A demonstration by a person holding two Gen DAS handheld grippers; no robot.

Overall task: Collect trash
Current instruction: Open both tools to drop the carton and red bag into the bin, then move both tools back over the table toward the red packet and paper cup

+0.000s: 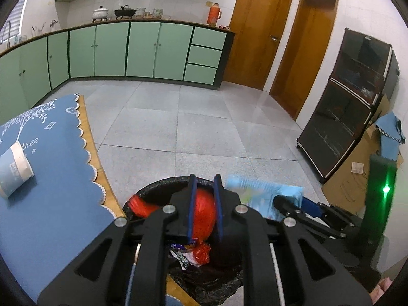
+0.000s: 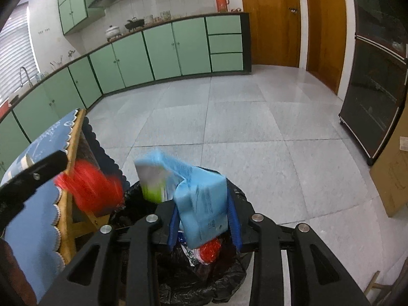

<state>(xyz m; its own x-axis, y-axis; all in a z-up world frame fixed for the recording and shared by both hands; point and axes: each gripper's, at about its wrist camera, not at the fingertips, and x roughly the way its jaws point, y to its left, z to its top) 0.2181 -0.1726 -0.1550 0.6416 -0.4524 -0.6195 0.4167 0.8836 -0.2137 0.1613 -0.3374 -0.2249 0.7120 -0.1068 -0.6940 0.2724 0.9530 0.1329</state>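
Note:
A black-lined trash bin (image 1: pixel 153 190) stands on the floor beside the table. My left gripper (image 1: pixel 205 178) hangs over the bin, shut on a red plastic bag (image 1: pixel 204 211) that fills the gap between its blue pads. In the right wrist view the same bag (image 2: pixel 94 191) shows blurred at the left gripper's tip (image 2: pixel 61 160). My right gripper (image 2: pixel 202 201) is above the bin (image 2: pixel 238 196) with a light blue soft package (image 2: pixel 201 211) between its pads, tilted, its top blurred. Wrappers (image 2: pixel 210 251) lie inside the bin.
A table with a blue cloth (image 1: pixel 51 216) is at the left, with a paper cup (image 1: pixel 12 170) on its side. At the right stand a dark glass cabinet (image 1: pixel 352 102) and cardboard boxes (image 1: pixel 357 178). Green kitchen cabinets (image 1: pixel 142 51) line the far wall beyond the tiled floor.

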